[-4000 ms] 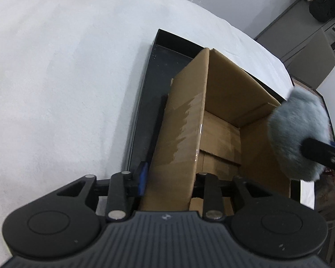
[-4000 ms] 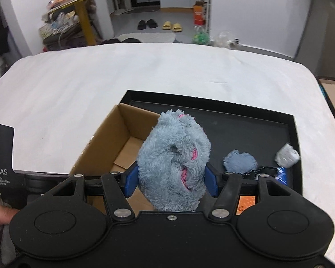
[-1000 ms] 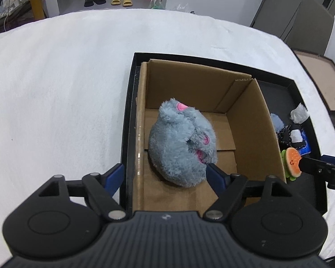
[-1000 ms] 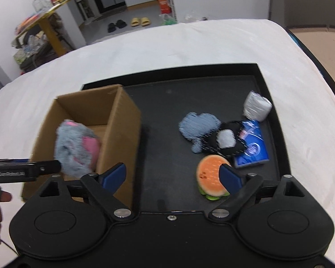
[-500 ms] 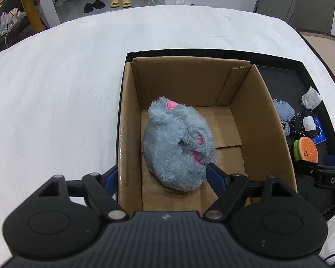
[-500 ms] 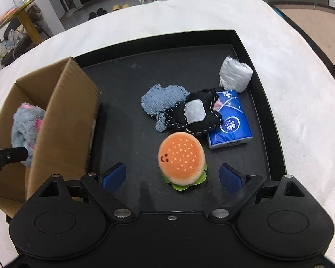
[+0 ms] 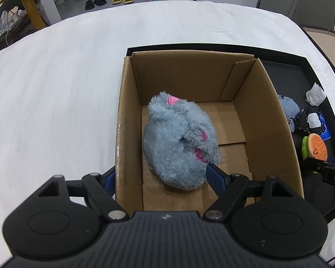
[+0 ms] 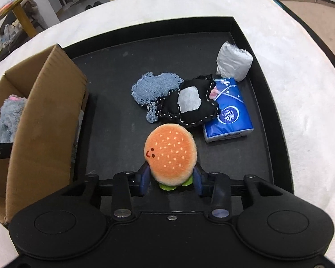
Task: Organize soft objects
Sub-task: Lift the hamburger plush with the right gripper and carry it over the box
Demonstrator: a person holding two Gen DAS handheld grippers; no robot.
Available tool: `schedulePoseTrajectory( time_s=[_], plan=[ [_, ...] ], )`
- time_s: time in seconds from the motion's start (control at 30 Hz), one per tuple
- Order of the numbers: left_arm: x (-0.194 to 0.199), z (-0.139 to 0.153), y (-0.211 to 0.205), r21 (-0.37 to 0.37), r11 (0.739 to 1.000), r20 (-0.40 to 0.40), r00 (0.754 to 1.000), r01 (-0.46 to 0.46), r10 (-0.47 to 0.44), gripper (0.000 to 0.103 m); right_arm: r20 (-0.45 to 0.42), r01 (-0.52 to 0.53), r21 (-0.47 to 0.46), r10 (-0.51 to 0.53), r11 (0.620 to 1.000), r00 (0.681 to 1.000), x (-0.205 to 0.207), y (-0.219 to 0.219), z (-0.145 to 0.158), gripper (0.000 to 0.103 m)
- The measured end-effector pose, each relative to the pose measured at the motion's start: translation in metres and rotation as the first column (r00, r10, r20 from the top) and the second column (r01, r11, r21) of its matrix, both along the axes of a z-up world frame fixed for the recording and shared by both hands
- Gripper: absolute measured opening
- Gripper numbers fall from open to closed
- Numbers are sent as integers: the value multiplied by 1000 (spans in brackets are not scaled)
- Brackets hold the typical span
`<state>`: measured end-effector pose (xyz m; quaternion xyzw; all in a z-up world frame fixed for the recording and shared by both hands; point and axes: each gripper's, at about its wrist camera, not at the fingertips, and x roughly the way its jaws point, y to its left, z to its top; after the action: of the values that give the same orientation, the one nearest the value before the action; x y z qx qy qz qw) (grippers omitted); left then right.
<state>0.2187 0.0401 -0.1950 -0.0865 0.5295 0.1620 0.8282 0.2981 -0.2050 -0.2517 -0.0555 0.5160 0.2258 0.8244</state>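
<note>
Right gripper [image 8: 170,184] pinching burger plush [image 8: 170,153] by its lower sides, on black tray [image 8: 274,120]. Just ahead of it: black patch pouch [image 8: 189,102], denim piece [image 8: 155,87], blue tissue pack [image 8: 229,114], silver wad [image 8: 234,60] further ahead-right. Left gripper [image 7: 160,174] spread wide, straddling left wall of cardboard box [image 7: 277,120]; grey fuzzy plush [image 7: 178,143] lies inside box, between and just ahead of its fingers.

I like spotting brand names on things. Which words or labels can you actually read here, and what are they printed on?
"Vinda": on the blue tissue pack, beside a white logo.
"DAS": on the side of the right gripper, the rest cut off.
Small print on the pack's front edge: too blurred to read.
</note>
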Motion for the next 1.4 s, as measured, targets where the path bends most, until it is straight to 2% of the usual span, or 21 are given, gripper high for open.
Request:
schedulePoseTrajectory(
  time_s=[0.27,0.83,1.33,1.4],
  plan=[
    [-6,2,7,-13,1000,15,1000,-12,12,79,35,-6,28,5,1000,999,-5,-4,24,36],
    [-24,13,22,-40,999,71,997,-19,22,79,133,-36,67,26,997,991,-18,16,75,36],
    [-43,16,35,-74,997,133,990,-34,44,78,196,-107,89,88,990,977,-34,49,107,36],
    [-45,16,36,-79,996,142,989,-31,42,76,199,-121,89,102,989,975,-34,57,108,36]
  ],
)
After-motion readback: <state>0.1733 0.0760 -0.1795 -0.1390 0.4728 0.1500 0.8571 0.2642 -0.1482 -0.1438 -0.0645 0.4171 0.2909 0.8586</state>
